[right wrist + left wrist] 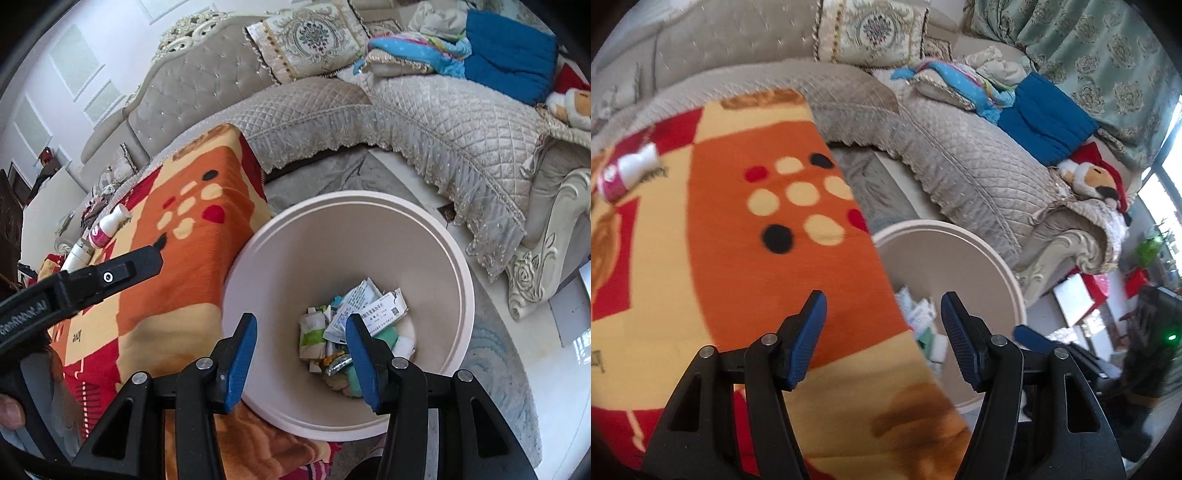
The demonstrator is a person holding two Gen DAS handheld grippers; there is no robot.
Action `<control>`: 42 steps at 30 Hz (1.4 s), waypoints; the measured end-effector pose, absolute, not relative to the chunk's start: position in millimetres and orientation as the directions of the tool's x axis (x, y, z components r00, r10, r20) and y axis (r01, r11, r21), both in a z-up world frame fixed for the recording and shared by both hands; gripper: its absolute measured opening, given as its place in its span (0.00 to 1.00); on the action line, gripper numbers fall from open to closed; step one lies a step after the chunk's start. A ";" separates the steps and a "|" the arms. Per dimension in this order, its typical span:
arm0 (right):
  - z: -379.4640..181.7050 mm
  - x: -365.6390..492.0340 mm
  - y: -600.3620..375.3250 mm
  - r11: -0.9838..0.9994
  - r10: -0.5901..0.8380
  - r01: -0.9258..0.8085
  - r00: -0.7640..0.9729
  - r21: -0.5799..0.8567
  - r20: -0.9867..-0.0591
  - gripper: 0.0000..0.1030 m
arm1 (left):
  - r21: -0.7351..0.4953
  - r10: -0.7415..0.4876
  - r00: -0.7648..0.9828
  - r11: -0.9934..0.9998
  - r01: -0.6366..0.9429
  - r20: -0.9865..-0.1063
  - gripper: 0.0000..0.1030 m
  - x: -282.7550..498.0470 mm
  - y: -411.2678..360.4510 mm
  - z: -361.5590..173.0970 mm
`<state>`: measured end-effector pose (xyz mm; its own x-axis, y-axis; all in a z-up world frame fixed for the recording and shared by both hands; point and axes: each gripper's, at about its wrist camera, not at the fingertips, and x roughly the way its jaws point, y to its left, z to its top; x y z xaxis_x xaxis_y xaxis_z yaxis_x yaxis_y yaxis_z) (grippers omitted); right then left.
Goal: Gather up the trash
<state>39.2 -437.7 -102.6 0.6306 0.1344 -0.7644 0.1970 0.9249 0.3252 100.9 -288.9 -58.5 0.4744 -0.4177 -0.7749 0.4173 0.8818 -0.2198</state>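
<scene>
Left wrist view: the left gripper (882, 306) hangs with its blue-padded jaws spread wide and nothing between them. Under it lies the orange, red and cream fleece blanket (738, 258) with a dotted pattern, draped over a raised surface. Just beside the blanket's right edge stands the round pale pink plastic bin (1004, 273), with crumpled paper scraps (919, 314) showing blurred inside it. Far to the left on the blanket lies a small white bottle with a pink label (626, 173), on its side. Behind runs the grey quilted sofa (960, 155), which carries an ornate cream cushion (875, 29), a folded blue blanket (1045, 118) and a plush toy with a red hat (1093, 177).

Right wrist view: the right gripper (301, 321) hovers over the bin (458, 266), jaws parted wide and holding nothing. At the bottom of the bin lies a heap of torn paper packets and wrappers (354, 325), some printed, some green and white. The left gripper (122, 269) reaches in from the left above the blanket (192, 236); from this side I cannot tell how far it is open. The white bottle (109, 227) lies on the blanket's far edge, with a second white tube (75, 256) just beside it, both well apart from the bin. The sofa (424, 122) curves around behind.
</scene>
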 end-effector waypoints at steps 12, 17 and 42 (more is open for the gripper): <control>-67.6 12.2 -409.6 0.955 0.016 0.197 0.711 0.222 -0.703 0.62 | -0.149 -0.385 0.622 0.906 0.397 -0.681 0.61 61.0 -248.6 -41.6; -48.5 2.5 -396.2 0.962 -0.014 0.189 0.752 0.195 -0.659 0.63 | -0.143 -0.389 0.670 0.909 0.393 -0.632 0.61 44.8 -229.2 -26.8; -14.1 -24.9 -367.9 0.955 -0.148 0.264 0.819 0.135 -0.554 0.77 | -0.123 -0.372 0.752 0.922 0.367 -0.544 0.61 11.1 -189.2 -10.3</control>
